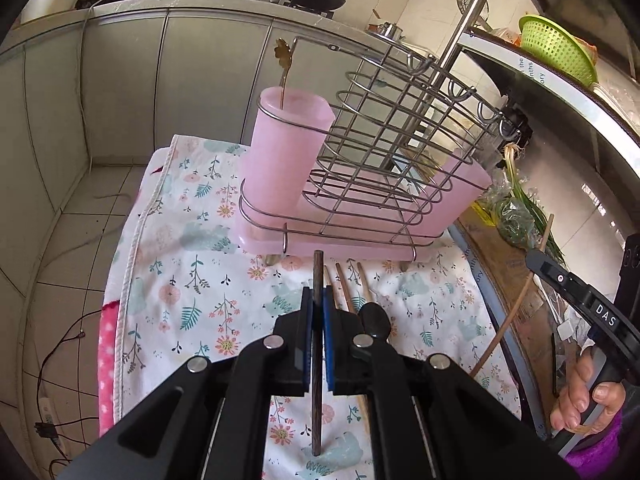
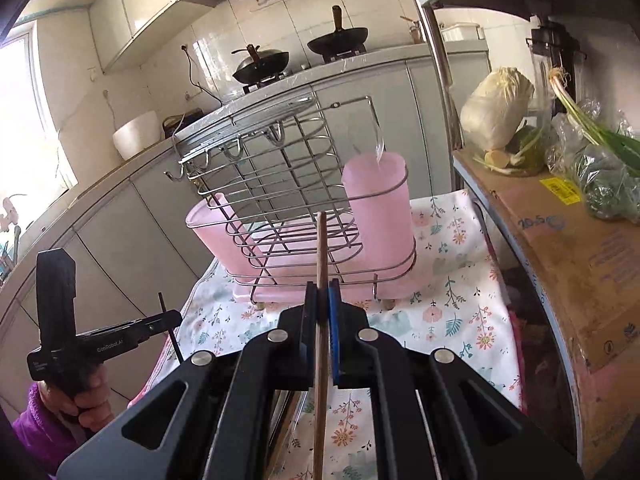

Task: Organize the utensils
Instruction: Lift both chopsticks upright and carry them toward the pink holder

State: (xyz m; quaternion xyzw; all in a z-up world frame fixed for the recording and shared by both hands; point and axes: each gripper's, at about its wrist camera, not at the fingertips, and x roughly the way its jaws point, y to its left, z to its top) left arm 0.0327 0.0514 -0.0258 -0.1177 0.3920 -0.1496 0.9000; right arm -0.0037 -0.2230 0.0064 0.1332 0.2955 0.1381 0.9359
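Bright daylight, heavy fisheye bend in both my views.

A window (image 2: 16,120) at the far left of my right view was blown out white, and glare streaked the wall tiles (image 2: 208,52). Cabinet lines curved, corners went black, shadows stayed soft, and focus was fairly sharp throughout.

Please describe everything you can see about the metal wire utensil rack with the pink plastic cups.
The wire utensil rack is made of shiny metal rods forming a basket, with small hooks along its top rail. It stands upright on short feet on the floral cloth, over a pink tray. A tall pink cup sits at one end, holding a gold spoon; a wider pink cup sits at the other end. The middle wire section has no cup. Neither gripper touches it.
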